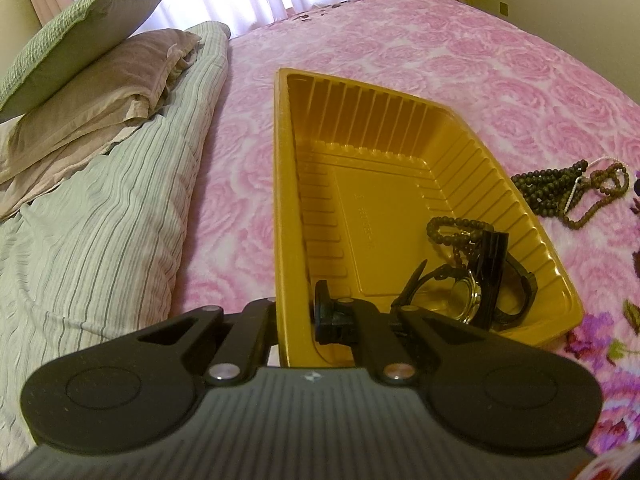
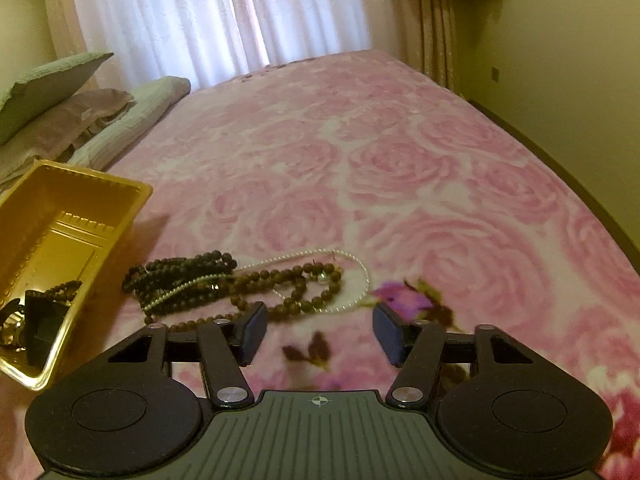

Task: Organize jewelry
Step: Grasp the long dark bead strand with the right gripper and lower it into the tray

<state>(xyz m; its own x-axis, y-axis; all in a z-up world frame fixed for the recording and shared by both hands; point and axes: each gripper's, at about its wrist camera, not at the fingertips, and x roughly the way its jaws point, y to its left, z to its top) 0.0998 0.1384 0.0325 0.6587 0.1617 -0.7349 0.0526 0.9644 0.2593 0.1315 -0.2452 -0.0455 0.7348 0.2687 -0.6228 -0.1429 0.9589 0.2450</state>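
The left tongs (image 1: 294,320) clamp the gold tray's (image 1: 280,184) wall; the right tongs (image 2: 320,330) hang apart over the beads (image 2: 224,284) on the bed (image 2: 400,168).

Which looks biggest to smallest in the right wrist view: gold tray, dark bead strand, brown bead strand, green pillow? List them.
1. gold tray, though nearest the camera
2. green pillow, far off, so unsure
3. dark bead strand and brown bead strand look alike

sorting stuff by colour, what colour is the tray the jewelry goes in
Golden yellow, with ribbed walls; the tray shows best in the left wrist view.
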